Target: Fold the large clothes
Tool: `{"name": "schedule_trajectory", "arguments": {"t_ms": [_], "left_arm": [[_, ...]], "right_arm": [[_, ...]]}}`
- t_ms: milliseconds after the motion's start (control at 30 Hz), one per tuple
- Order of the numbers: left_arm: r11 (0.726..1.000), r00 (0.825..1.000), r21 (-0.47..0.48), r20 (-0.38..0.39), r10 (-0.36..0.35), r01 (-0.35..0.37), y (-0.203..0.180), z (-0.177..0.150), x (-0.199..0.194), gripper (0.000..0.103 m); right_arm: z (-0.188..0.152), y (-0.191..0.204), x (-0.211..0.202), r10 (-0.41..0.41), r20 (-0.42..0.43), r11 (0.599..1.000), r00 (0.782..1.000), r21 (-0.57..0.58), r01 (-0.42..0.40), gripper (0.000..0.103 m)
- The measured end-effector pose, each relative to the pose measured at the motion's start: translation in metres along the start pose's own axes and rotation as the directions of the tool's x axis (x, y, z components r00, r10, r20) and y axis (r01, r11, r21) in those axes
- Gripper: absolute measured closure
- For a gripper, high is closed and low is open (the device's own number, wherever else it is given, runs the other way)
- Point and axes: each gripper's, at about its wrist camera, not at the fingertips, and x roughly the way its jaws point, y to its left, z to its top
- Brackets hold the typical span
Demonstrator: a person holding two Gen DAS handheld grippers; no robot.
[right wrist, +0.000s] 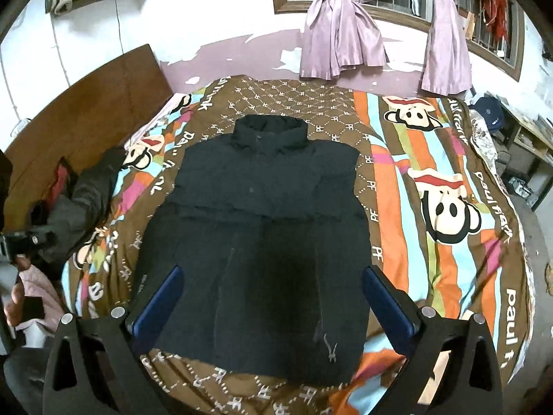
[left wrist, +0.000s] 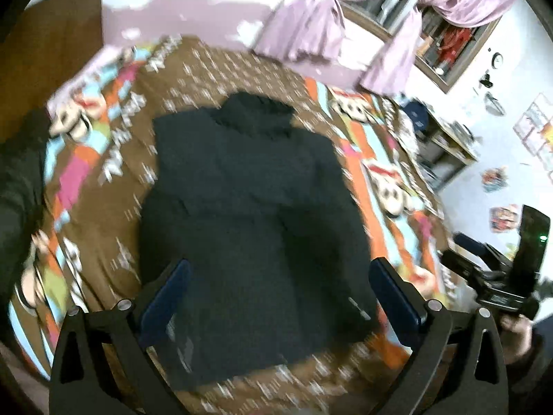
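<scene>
"Paul frank" and "PF" lettering ran across the monkey-print bedspread [right wrist: 432,159] where the black jacket [right wrist: 255,228] lay flat, collar toward lilac curtains [right wrist: 342,41], under left tongs [left wrist: 276,297] and right tongs [right wrist: 273,297], both spread and empty.

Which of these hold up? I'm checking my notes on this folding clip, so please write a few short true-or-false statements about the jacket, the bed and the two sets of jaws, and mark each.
1. The black jacket lies spread on the patterned bedspread. True.
2. The jacket's collar points toward the grippers. False: it points away, toward the window wall with the curtains.
3. The right gripper has its jaws spread wide. True.
4. The left gripper is clamped on the hem. False: its jaws are open and grip nothing.
5. The curtains are green. False: they are lilac.
</scene>
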Motion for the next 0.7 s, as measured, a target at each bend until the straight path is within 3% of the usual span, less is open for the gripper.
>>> {"name": "schedule_trajectory", "arguments": {"t_ms": [133, 367, 533, 700], "left_arm": [[1.000, 1.000, 0.004, -0.027, 0.010, -0.009, -0.024, -0.014, -0.024, 0.002], [0.998, 0.994, 0.016, 0.084, 0.065, -0.067, -0.023, -0.006, -0.047, 0.002], [0.991, 0.980, 0.042, 0.161, 0.118, -0.126, 0.003, 0.025, -0.029, 0.002], [0.989, 0.976, 0.057, 0.181, 0.123, -0.135, 0.041, 0.076, 0.023, 0.002]], "right_arm": [[0.004, 0.004, -0.014, 0.032, 0.035, 0.999, 0.999, 0.017, -0.033, 0.000], [0.032, -0.010, 0.020, 0.017, 0.063, 0.999, 0.998, 0.047, -0.020, 0.000], [0.069, -0.044, 0.078, 0.047, 0.083, 0.990, 0.995, 0.128, -0.057, 0.000], [0.114, -0.085, 0.153, 0.067, 0.109, 0.974, 0.992, 0.206, -0.089, 0.000]]}}
